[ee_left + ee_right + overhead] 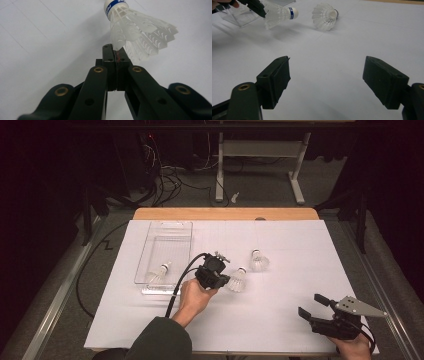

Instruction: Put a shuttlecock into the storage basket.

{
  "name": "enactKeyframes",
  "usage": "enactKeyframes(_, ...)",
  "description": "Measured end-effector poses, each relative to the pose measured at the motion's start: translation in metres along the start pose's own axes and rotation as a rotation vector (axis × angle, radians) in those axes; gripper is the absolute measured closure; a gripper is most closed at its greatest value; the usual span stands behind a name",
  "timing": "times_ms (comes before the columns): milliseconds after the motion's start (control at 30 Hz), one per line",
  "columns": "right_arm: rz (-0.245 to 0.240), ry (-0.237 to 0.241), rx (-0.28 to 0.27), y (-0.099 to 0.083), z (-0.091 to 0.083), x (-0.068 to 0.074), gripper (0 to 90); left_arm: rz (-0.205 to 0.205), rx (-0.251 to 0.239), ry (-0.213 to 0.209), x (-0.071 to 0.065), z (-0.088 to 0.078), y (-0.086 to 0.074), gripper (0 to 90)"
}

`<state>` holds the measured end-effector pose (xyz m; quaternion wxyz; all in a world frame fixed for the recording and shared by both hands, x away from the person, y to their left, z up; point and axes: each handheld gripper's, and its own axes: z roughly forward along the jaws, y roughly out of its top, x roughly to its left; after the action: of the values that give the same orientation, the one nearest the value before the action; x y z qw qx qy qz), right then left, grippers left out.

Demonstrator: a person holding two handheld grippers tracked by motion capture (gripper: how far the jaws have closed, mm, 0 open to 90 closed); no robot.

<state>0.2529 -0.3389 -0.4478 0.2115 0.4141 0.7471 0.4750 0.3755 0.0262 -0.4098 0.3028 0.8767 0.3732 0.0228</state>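
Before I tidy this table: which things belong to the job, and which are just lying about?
In the job:
- shuttlecock pinched by the left claw
- clear tray holding another shuttlecock
- third shuttlecock waiting on the paper

Lying about:
- cables on the floor
- table frame behind

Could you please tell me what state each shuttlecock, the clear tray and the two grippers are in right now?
Left gripper: shut, pinching a feather edge of the held shuttlecock.
Held shuttlecock: gripped by its skirt, raised above the paper.
Second shuttlecock: lying free on the paper.
Third shuttlecock: lying inside the clear tray.
Clear tray: open on top, resting on the table.
Right gripper: open, holding nothing, low over the paper.
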Motion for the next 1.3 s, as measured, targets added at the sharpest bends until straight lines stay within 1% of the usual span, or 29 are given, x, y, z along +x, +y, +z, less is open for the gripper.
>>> enactKeyframes(433, 0.0, -0.001, -0.001, 0.0, 0.0, 0.0, 22.1, 0.013, -0.005, 0.004, 0.0, -0.011, -0.003, 89.6)
enactKeyframes(633, 0.0, 0.0, -0.001, 0.0, 0.0, 0.0, 22.1, 0.013, -0.015, 0.005, 0.0, -0.016, -0.004, 89.6)
enactKeyframes(833, 0.0, -0.001, 0.0, 0.0, 0.0, 0.0, 22.1, 0.021, -0.012, 0.004, -0.001, -0.019, -0.005, 89.6)
enactKeyframes(1300, 0.001, -0.002, -0.001, 0.0, 0.0, 0.0, 22.1, 0.006, -0.025, 0.002, 0.004, -0.027, -0.012, 89.6)
